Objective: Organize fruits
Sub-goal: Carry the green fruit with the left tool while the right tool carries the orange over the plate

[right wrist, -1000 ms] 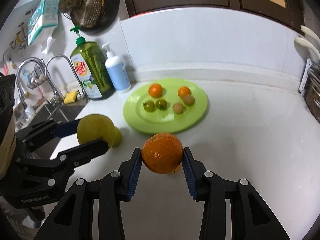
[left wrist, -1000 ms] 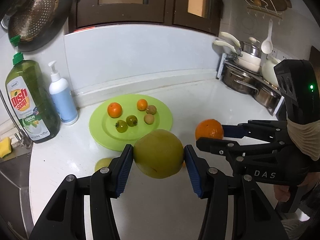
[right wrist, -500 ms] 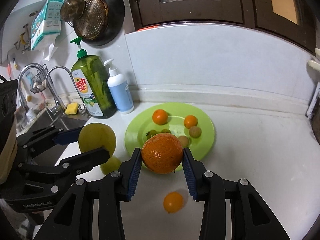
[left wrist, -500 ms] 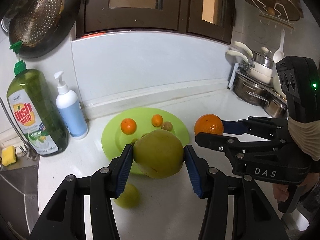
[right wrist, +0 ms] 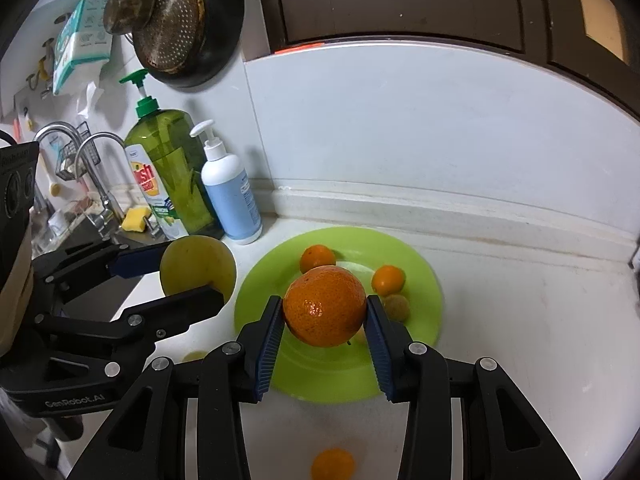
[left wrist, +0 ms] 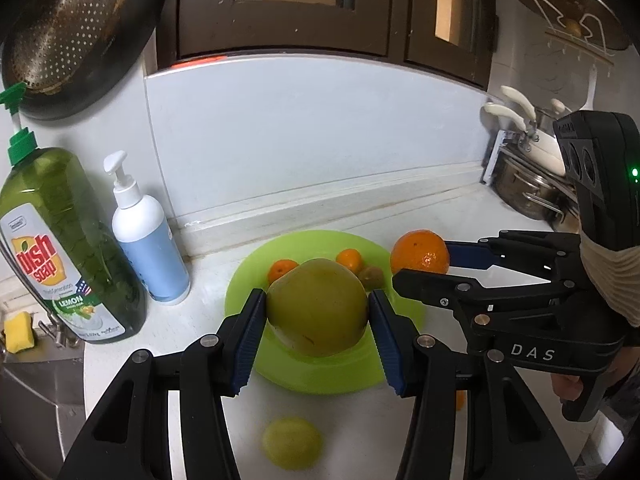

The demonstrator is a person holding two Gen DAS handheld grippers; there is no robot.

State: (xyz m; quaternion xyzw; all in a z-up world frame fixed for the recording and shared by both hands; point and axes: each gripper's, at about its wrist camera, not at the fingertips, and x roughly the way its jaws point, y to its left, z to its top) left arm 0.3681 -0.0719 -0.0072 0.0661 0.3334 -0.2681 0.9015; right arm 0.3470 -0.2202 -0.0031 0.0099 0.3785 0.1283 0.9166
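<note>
Left tongs (left wrist: 316, 320) clench a yellow-green apple (left wrist: 318, 306) above the green plate (left wrist: 340, 376). Right tongs (right wrist: 324, 320) clench a big orange (right wrist: 324, 306) over that plate, left of its small fruits (right wrist: 388, 278).

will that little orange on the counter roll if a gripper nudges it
Probably. The small orange looks round and lies loose on the smooth white counter, with nothing beside it to stop it. It looks light, so a sideways nudge would likely send it off; closing from both sides seems safer.
</note>
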